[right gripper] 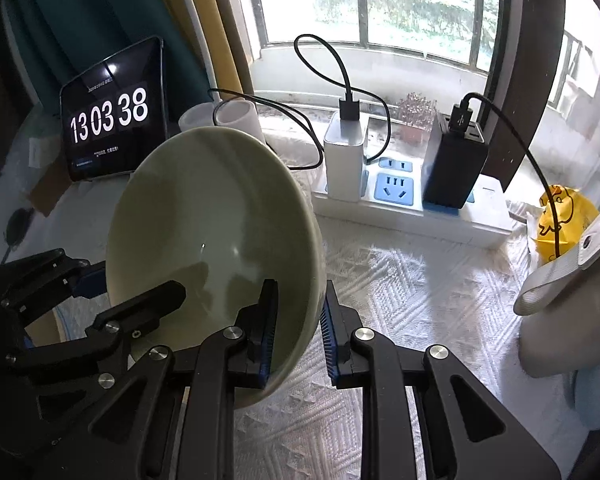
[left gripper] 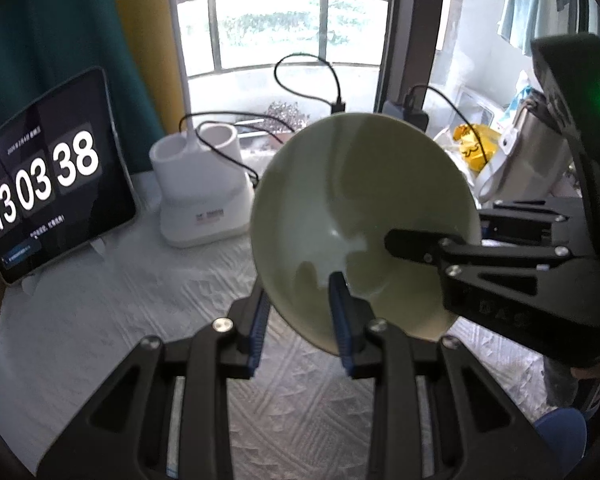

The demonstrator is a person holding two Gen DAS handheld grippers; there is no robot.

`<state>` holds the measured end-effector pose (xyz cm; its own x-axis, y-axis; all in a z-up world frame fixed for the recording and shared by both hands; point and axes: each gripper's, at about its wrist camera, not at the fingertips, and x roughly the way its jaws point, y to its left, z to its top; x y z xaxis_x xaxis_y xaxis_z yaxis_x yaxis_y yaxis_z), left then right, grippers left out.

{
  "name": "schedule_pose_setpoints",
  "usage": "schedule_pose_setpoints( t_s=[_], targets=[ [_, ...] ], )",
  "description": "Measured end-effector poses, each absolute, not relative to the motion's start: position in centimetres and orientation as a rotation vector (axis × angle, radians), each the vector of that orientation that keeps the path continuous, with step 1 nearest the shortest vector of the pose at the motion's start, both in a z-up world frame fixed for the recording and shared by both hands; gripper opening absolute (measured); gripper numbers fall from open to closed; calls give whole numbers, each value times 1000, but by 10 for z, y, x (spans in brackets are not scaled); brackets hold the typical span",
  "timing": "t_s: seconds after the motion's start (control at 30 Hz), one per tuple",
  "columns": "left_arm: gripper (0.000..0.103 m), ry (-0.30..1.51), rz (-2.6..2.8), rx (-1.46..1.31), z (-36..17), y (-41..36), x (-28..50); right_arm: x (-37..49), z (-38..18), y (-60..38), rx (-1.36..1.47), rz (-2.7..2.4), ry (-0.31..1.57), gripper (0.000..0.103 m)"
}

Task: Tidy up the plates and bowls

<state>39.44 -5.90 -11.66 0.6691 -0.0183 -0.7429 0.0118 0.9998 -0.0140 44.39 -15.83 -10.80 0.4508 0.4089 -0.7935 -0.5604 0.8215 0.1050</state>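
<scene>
A pale green bowl (left gripper: 364, 216) is held tilted on its side above the white quilted tabletop (left gripper: 112, 304), its inside facing both cameras. My left gripper (left gripper: 300, 320) straddles its lower rim, one finger inside, one outside. My right gripper (right gripper: 298, 332) straddles the rim too, one pad inside the bowl (right gripper: 216, 220), one outside. Each gripper shows in the other's view: the right one (left gripper: 428, 248) from the right, the left one (right gripper: 112, 304) from the left. Both look closed on the bowl wall.
A tablet clock (left gripper: 40, 184) reading 13 03 38 stands at the back left. A white holder (left gripper: 200, 184) stands beside it. A power strip (right gripper: 412, 208) with chargers and cables lies along the window. A yellow bag (right gripper: 560, 216) and a strap (right gripper: 564, 272) are at right.
</scene>
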Motion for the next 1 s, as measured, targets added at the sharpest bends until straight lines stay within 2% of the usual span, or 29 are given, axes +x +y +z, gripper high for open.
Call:
schedule_pose_setpoints(
  t_s=[1.0],
  targets=[
    [30,680,-52,23,-48,-72,327,374,-30,-176,-189,569,804,22]
  ],
)
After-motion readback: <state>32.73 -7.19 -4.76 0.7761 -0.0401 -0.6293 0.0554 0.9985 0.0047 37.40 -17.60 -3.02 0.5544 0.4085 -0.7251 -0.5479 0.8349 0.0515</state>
